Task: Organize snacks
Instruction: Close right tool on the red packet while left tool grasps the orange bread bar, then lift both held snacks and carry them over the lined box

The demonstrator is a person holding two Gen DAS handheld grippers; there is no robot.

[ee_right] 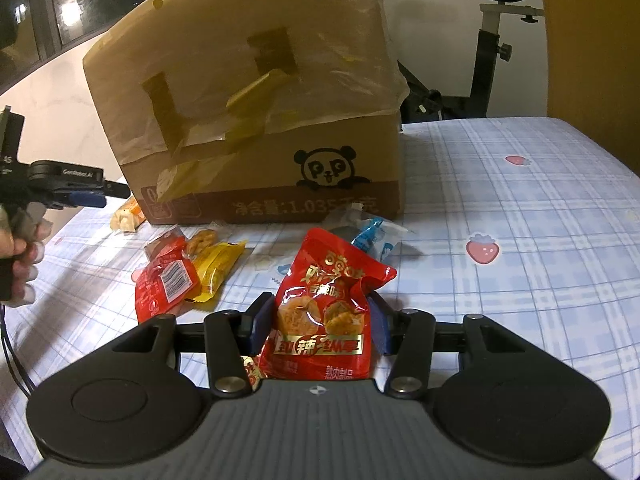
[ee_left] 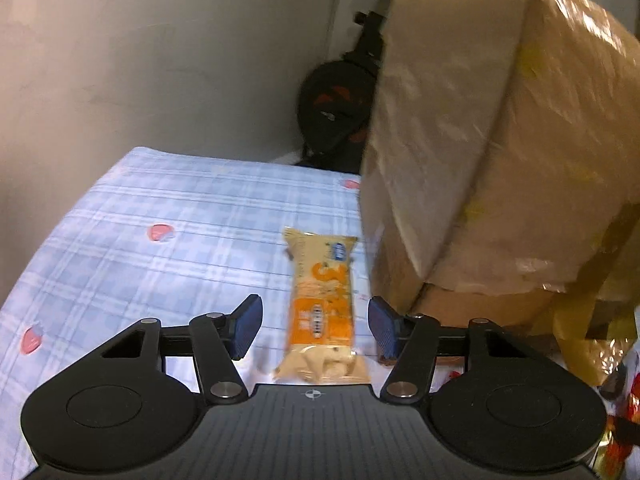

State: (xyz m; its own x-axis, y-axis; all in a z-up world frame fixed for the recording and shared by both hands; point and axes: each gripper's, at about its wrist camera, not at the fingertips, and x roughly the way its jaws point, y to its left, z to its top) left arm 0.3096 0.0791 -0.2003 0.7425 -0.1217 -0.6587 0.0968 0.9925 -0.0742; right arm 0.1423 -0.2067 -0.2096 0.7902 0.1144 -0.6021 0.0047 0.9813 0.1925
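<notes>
Left hand-held gripper (ee_left: 315, 326), jaws apart, straddles an orange snack bar (ee_left: 322, 308) lying on the plaid sheet (ee_left: 160, 216) beside the cardboard box (ee_right: 256, 120). Right hand-held gripper (ee_right: 320, 322), jaws pressed against a red snack pouch (ee_right: 324, 312). Near the box lie a red packet (ee_right: 168, 284), a yellow packet (ee_right: 216, 266) and a blue-and-white packet (ee_right: 376, 240).
</notes>
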